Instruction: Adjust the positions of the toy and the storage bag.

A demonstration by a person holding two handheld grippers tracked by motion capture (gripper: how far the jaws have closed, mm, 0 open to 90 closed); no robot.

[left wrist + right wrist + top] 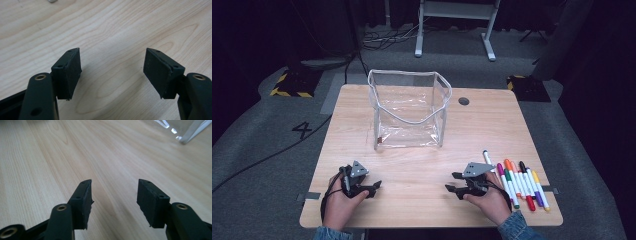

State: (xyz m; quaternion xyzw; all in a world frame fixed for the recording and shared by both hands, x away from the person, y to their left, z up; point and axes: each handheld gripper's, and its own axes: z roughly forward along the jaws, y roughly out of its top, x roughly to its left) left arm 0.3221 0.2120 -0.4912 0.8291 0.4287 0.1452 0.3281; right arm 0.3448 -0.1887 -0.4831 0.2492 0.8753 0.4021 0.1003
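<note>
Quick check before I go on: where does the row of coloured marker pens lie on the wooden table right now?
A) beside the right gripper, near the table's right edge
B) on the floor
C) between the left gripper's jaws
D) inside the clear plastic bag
A: the coloured marker pens lie side by side on the wooden table, just right of the right gripper, outside the clear plastic bag.

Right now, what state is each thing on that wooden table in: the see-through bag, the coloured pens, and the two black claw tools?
Clear plastic pouch: upright, top open, apparently empty.
Coloured marker pens: capped, lying side by side by the right gripper.
Left gripper: jaws open, nothing between them.
Right gripper: jaws open, nothing between them.
Light wooden table: level, bare between the grippers.
</note>
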